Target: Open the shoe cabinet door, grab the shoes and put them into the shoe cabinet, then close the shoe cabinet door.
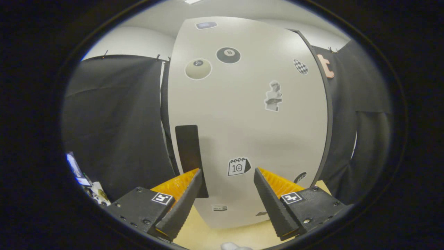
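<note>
A tall pale shoe cabinet door (242, 114) stands straight ahead, closed, with several stickers on its face. A dark vertical handle strip (189, 152) runs down its left side. My gripper (227, 172) is open and close to the door, with nothing between its fingers. The left finger (185, 199) overlaps the lower end of the handle strip, and the right finger (269, 199) points at the door's lower face. A small white piece (232, 246) shows on the floor below the fingers; I cannot tell if it is a shoe.
Black cloth walls hang on both sides of the cabinet. A light wooden floor (215, 232) lies beneath the fingers. Some small clutter (88, 184) sits low beyond the left finger.
</note>
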`<state>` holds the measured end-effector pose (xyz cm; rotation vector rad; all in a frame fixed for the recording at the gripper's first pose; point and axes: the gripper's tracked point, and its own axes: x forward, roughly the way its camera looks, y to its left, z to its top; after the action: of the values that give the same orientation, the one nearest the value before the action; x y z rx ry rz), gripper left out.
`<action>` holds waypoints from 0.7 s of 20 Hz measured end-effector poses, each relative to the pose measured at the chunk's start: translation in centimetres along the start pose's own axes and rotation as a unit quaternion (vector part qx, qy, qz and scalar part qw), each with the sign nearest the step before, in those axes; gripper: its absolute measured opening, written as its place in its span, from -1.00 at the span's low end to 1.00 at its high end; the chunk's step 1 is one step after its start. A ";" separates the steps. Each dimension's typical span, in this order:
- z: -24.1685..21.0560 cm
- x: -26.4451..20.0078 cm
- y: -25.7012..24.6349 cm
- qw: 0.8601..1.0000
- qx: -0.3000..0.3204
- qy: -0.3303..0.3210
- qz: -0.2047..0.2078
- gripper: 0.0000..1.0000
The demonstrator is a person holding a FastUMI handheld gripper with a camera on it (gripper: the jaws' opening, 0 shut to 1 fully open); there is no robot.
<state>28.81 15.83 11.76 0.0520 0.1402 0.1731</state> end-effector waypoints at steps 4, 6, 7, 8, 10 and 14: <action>0.3 -2.5 -1.4 1.000 0.000 -0.006 -0.015 0.97; 0.3 -4.2 -1.7 1.000 0.003 -0.005 -0.022 0.97; 0.3 -5.4 -2.1 1.000 0.004 -0.006 -0.026 0.97; 0.5 -6.4 -2.5 0.999 0.004 -0.008 -0.032 0.97; 0.7 -8.5 -3.2 0.999 0.005 -0.013 -0.046 0.97; 1.4 -12.5 -4.8 0.997 0.004 -0.029 -0.076 0.97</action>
<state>17.67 8.83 14.51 0.0535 0.0854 0.0200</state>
